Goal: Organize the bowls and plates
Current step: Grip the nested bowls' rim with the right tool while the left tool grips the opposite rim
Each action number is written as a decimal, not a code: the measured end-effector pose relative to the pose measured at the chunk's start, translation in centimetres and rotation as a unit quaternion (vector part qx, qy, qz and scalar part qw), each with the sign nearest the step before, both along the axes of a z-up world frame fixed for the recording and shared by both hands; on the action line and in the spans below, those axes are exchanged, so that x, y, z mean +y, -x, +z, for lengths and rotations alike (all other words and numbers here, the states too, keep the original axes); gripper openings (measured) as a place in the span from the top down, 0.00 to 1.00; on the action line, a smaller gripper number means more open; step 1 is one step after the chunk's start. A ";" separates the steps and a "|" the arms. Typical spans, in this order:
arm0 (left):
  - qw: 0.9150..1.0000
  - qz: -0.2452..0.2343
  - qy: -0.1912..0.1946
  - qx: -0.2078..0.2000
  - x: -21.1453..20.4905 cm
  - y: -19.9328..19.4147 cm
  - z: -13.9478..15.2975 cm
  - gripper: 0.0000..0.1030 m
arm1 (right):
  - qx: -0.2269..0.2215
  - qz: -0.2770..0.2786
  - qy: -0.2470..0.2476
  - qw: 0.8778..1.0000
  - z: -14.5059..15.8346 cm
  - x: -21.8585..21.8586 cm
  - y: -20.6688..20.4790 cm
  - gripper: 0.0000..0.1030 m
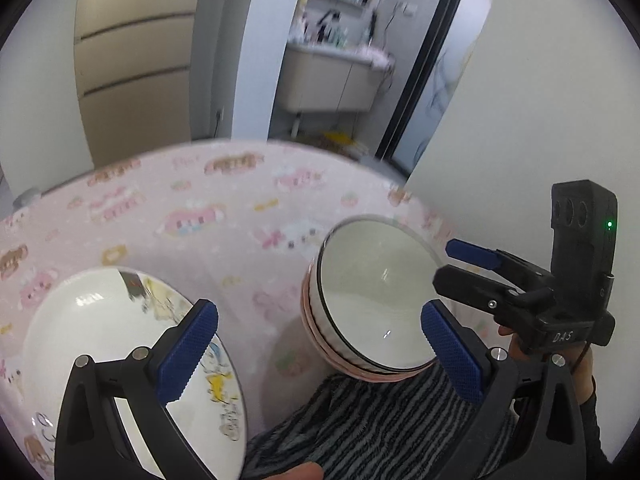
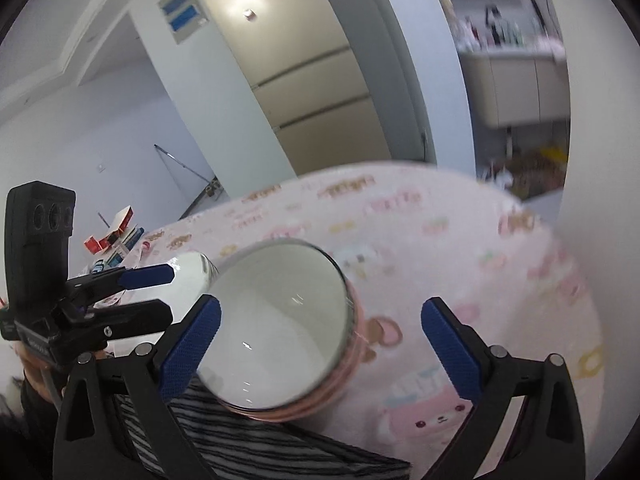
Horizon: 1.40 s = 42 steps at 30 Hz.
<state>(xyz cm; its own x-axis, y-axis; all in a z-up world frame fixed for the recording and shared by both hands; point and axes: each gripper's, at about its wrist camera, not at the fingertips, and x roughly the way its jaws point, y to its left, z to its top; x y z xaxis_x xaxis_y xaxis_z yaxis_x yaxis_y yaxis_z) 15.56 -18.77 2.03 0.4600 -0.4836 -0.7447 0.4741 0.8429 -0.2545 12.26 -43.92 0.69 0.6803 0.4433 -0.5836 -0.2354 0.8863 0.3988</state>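
The bowl (image 1: 372, 300) and plate (image 1: 120, 360) looked shiny and smooth. The striped cloth (image 1: 380, 424) looked fuzzy. Each tool's blue pads (image 1: 188, 352) looked bumpy.

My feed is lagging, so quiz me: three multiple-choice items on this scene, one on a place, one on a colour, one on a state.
1. Where does the bowl rest?
A. partly on the striped cloth
B. on the plate
C. on the floor

2. What colour are the bands on the bowl's outside?
A. green
B. pink
C. black

3. How are the left hand-held gripper and right hand-held gripper?
A. both open, holding nothing
B. left shut on the plate
C. right shut on the bowl

Answers:
1 A, its near edge sits on the cloth.
2 B, pink rings circle its wall.
3 A, both pairs of pads stand wide apart; the cartoon plate lies unheld on the pink tablecloth.
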 end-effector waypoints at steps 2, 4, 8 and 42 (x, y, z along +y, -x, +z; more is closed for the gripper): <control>1.000 0.007 -0.008 0.018 -0.5 -0.4 -1.0 0.05 | 0.022 0.002 -0.018 1.000 -1.4 -0.5 -0.5 0.10; 0.999 0.005 -0.008 0.036 -1.0 -0.9 -2.0 0.09 | 0.038 0.009 -0.034 0.999 -2.5 -0.5 -0.8 0.13; 0.998 0.025 -0.037 0.037 -1.7 -1.2 -3.4 0.17 | 0.051 0.015 -0.041 0.998 -3.5 -0.6 -1.2 0.29; 0.991 0.052 0.050 0.109 -2.6 -2.2 -5.8 0.61 | 0.057 0.044 -0.070 0.995 -5.2 -0.1 -1.3 0.66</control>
